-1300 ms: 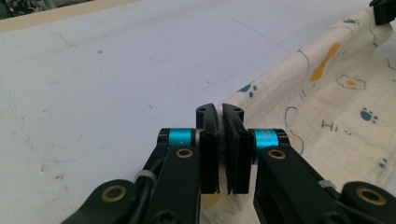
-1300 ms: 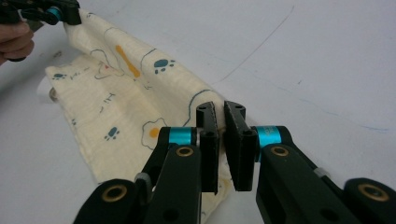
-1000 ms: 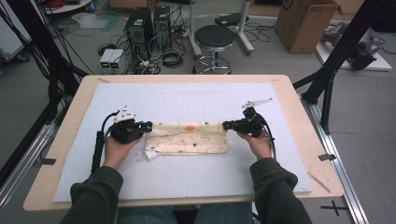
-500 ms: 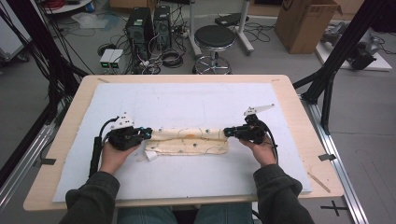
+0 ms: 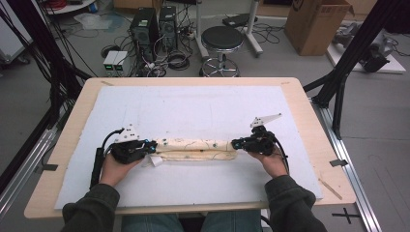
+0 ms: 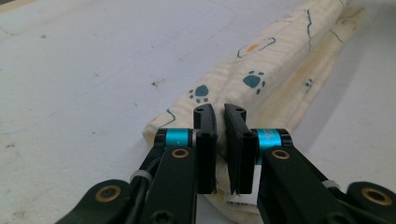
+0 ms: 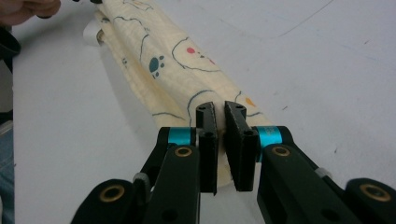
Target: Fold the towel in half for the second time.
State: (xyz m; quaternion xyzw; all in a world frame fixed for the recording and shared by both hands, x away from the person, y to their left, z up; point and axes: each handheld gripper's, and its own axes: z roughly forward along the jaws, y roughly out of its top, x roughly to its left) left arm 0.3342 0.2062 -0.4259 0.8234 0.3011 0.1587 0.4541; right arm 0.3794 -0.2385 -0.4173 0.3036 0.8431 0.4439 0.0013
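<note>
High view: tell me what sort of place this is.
Probably a lab or workshop set up for recording: computer towers and loose cables on the floor, a black frame around the table, a cardboard box.

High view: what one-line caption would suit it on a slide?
Both hand-held grippers, left gripper and right gripper, pinch opposite ends of a folded cream cloth on the white table cover.

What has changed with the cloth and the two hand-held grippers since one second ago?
The cloth has become a narrower, longer band, as its far part was folded toward the person. The left hand-held gripper and right hand-held gripper came slightly nearer the person. Both stay pinched on the cloth's ends; the table is unchanged.
</note>
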